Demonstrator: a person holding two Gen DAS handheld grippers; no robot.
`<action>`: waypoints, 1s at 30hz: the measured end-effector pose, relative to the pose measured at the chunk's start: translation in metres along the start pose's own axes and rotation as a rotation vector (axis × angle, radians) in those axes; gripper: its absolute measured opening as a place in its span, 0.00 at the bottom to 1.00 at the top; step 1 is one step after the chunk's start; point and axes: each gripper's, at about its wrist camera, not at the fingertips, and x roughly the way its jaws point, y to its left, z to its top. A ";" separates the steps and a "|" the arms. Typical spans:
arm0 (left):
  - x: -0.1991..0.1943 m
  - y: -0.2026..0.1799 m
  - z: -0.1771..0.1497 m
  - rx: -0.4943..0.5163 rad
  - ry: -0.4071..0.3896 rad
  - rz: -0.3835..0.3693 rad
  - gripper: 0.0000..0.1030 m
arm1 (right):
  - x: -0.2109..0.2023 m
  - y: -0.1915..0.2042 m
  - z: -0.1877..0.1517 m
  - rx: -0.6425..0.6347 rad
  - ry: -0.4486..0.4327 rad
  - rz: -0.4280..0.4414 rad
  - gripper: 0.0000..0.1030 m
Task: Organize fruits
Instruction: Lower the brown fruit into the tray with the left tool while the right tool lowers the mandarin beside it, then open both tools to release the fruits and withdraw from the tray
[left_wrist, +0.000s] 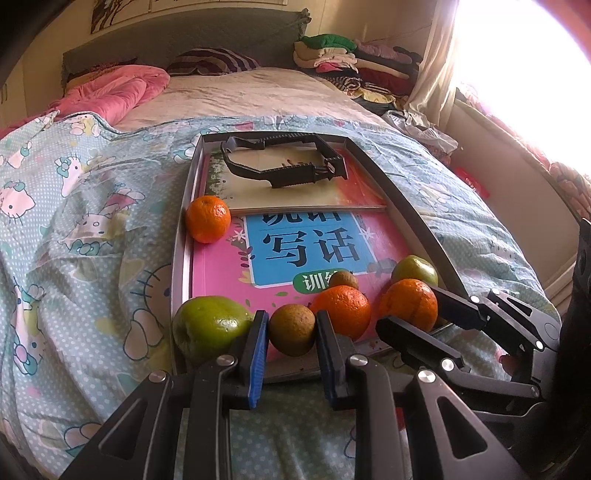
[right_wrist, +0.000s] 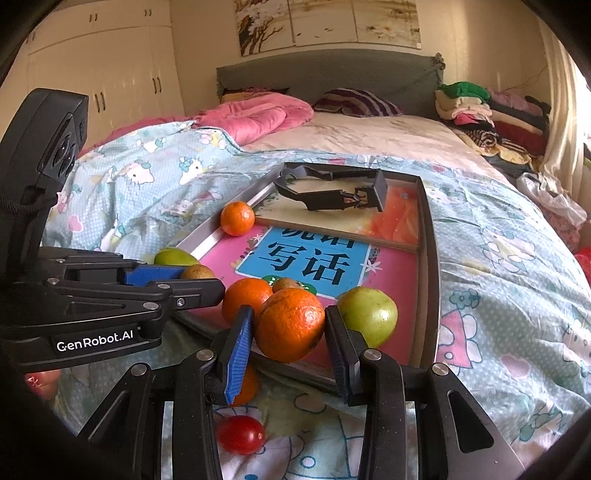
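A metal tray (left_wrist: 179, 258) (right_wrist: 430, 258) lies on the bed with books and fruit in it. My left gripper (left_wrist: 291, 328) is shut on a brown kiwi (left_wrist: 291, 328) at the tray's near edge, with a green fruit (left_wrist: 210, 325) to its left and an orange (left_wrist: 343, 310) to its right. My right gripper (right_wrist: 290, 325) is shut on a large orange (right_wrist: 290, 323) (left_wrist: 410, 302). Beside it are a second orange (right_wrist: 245, 297) and a green apple (right_wrist: 369, 314) (left_wrist: 413, 267). A small kiwi (left_wrist: 343, 279) lies behind. One orange (left_wrist: 207, 218) (right_wrist: 237, 218) sits alone at the tray's left rim.
A black plastic clamp (left_wrist: 284, 162) (right_wrist: 332, 192) lies on the far book. A cherry tomato (right_wrist: 240, 434) and another orange (right_wrist: 247, 387) lie on the Hello Kitty quilt (left_wrist: 74, 221) below my right gripper. Folded clothes (left_wrist: 351, 62) are stacked at the back right.
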 end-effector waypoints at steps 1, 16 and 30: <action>0.000 0.000 0.000 -0.001 -0.001 -0.001 0.25 | 0.000 0.001 0.000 -0.002 0.001 -0.002 0.39; 0.000 0.001 -0.002 -0.014 -0.001 -0.006 0.25 | 0.003 0.002 -0.004 0.005 -0.003 -0.014 0.40; -0.001 0.003 -0.004 -0.026 0.001 -0.013 0.25 | -0.004 0.007 -0.005 -0.021 -0.022 -0.022 0.47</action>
